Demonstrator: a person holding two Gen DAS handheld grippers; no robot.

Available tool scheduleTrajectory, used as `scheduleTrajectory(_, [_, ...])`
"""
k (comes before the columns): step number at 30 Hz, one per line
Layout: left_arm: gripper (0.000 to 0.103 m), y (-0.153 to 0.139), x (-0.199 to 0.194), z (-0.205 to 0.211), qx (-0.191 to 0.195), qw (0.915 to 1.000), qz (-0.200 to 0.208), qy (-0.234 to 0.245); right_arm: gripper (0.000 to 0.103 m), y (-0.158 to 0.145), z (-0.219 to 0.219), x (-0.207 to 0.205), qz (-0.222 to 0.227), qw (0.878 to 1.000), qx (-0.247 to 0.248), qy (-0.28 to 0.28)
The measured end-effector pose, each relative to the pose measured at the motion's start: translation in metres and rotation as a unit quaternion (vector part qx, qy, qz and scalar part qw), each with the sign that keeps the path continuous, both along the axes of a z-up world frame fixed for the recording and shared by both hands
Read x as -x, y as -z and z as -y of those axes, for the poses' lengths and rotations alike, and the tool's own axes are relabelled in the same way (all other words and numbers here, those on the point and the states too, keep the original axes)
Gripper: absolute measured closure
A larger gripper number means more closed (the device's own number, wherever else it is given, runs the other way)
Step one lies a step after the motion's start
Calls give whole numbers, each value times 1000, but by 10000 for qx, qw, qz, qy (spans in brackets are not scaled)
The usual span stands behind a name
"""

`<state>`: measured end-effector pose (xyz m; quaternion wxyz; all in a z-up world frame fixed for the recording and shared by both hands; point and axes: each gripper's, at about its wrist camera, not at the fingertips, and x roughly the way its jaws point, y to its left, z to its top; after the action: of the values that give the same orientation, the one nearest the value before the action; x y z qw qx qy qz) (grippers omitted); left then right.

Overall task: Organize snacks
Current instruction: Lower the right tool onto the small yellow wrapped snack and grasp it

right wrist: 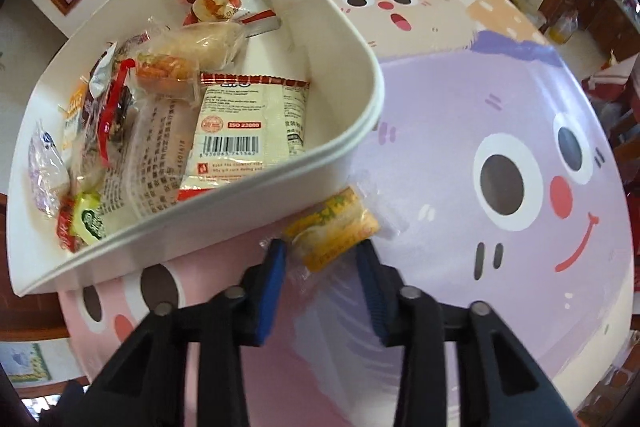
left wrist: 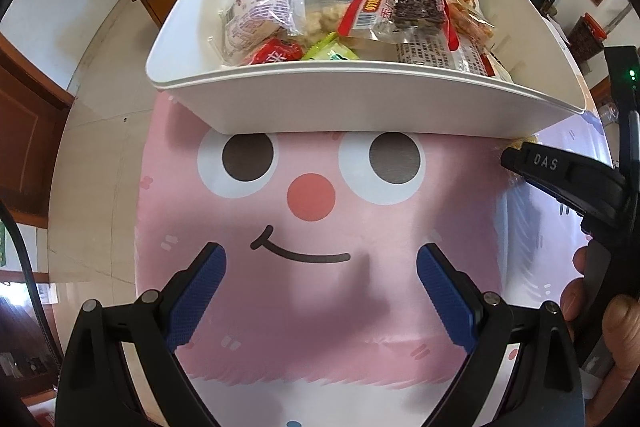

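My right gripper [right wrist: 322, 259] has its blue pads on either side of a yellow-wrapped snack [right wrist: 334, 233], closed in on its near end; the wrapper touches both pads as far as I can see, so I judge it held, or very nearly. That packet lies on the cartoon-face tablecloth [right wrist: 500, 99], tucked against the outer wall of the white bin [right wrist: 360, 131], just outside its rounded corner.

My left gripper [left wrist: 322, 291] hangs wide apart over the pink smiling face on the cloth, holding nothing.

The bin is already well loaded: a purple-printed bag [left wrist: 264, 7], a dark seed bar [left wrist: 418, 11], a small green candy [left wrist: 330, 51] and, from the right wrist, a barcode-backed packet [right wrist: 248, 131] (plus several more I can't name). On the stretch of table I can see, the yellow packet is the only snack outside, so I'd say the job is nearly done: lift it over the wall and drop it in.
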<state>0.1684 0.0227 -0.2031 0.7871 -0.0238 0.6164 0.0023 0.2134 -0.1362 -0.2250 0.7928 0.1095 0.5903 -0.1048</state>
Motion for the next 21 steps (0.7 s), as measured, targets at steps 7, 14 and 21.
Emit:
scheduleTrajectory(7, [7, -2, -8, 7, 41, 9999, -17, 118, 85, -1, 9, 15, 85, 9997, -80, -221])
scheduleTrajectory(14, [7, -13, -8, 17, 1, 9996, 40, 294, 103, -16, 20, 48, 184, 9981, -147, -575])
scheduleTrajectory(21, [7, -31, 2, 26, -21, 9994, 182, 303, 103, -51, 18, 80, 623, 9933, -225, -944])
